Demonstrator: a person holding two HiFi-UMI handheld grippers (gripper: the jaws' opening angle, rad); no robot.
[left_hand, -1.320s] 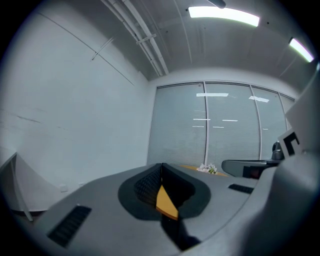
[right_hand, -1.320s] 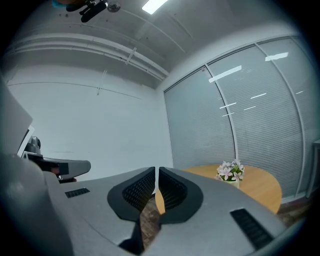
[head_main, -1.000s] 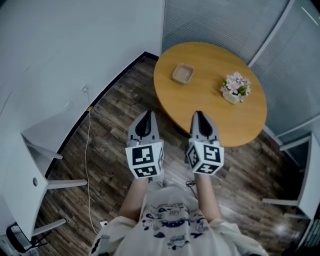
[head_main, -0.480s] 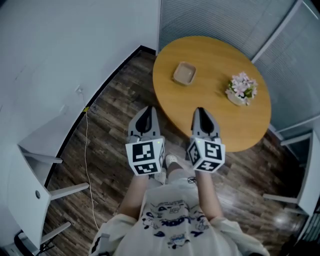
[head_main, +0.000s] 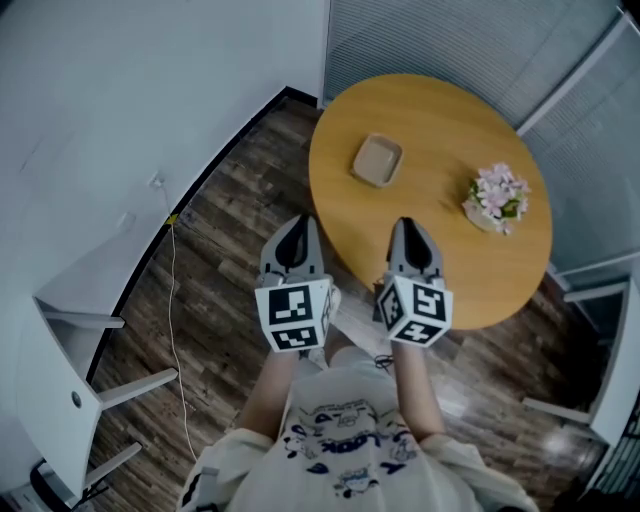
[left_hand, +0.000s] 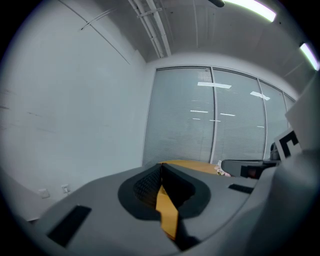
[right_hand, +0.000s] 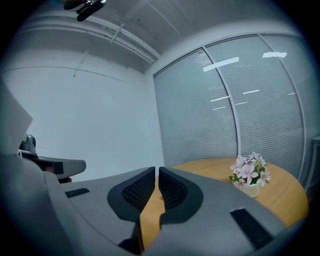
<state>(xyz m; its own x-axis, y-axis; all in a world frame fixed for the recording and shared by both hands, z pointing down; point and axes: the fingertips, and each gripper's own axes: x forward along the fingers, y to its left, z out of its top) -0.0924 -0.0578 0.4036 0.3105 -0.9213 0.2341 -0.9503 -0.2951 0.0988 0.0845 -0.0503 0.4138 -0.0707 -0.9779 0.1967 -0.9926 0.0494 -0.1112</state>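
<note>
Both grippers are held side by side at the near rim of the round table (head_main: 440, 120). The left gripper (head_main: 297, 228) has its jaws pressed together on nothing and sits over the wood floor (head_main: 225, 235), just outside the rim. The right gripper (head_main: 407, 230), also closed and empty, overlaps the rim, though how high above it is hard to judge. A shallow dish (head_main: 377, 160) lies mid-table, well apart from the flower pot (head_main: 498, 197) near the far-right edge, with bare tabletop between them.
</note>
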